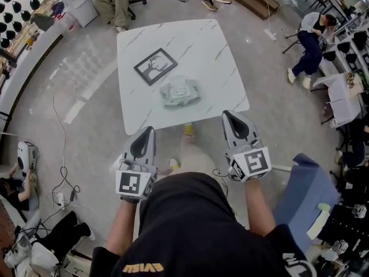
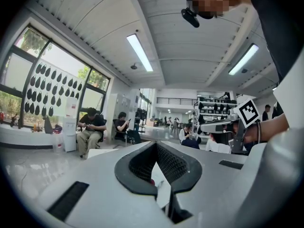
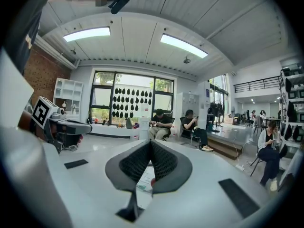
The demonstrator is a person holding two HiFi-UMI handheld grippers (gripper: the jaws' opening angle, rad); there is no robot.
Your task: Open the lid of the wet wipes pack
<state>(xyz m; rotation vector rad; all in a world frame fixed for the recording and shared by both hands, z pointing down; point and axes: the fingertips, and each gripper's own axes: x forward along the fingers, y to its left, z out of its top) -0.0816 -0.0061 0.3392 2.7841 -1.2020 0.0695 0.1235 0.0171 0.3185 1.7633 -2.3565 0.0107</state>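
Marble-look table (image 1: 219,56) | wet wipes pack (image 1: 180,92) at frame centre | my left gripper (image 1: 147,134) and right gripper (image 1: 231,116), lower frame, jaws together, empty, well apart from pack | risk: soft pack slides or lifts if I pry lid unpinned

Black shirt (image 1: 190,212) — perhaps "EVISU"

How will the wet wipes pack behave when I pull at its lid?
The wet wipes pack looks like a soft, crinkled pouch, so it will probably sag rather than stay stiff. It lies flat, so rolling seems unlikely. On the smooth table it may slide unless held down.
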